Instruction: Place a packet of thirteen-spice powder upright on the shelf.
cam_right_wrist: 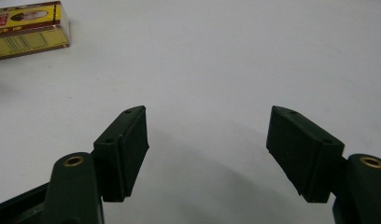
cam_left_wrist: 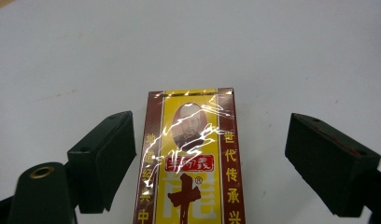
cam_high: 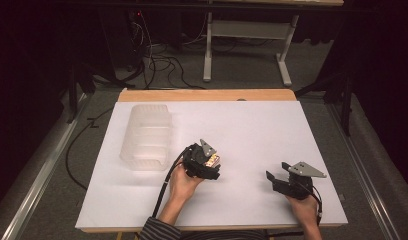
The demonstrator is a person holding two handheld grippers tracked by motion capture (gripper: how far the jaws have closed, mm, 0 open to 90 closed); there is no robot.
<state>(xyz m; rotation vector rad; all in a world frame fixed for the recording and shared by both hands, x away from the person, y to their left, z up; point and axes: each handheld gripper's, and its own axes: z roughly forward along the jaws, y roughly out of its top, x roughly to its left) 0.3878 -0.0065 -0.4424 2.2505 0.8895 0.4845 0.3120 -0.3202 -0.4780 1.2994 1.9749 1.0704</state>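
A small yellow and dark red box (cam_left_wrist: 193,158) wrapped in shiny film lies flat on the white table (cam_high: 252,125). My left gripper (cam_left_wrist: 209,154) is open, one jaw on each side of the box with a gap to both. In the high view the box (cam_high: 212,160) peeks out under the left gripper (cam_high: 206,161) near the table's middle. My right gripper (cam_high: 278,181) stands open at the front right with nothing between its fingers (cam_right_wrist: 125,140). The right gripper view catches the box (cam_right_wrist: 27,29) at its top left corner.
A clear plastic container (cam_high: 146,136) stands on the left part of the table. Behind the table, cables (cam_high: 162,65) lie on the grey floor beside a white desk frame (cam_high: 247,45).
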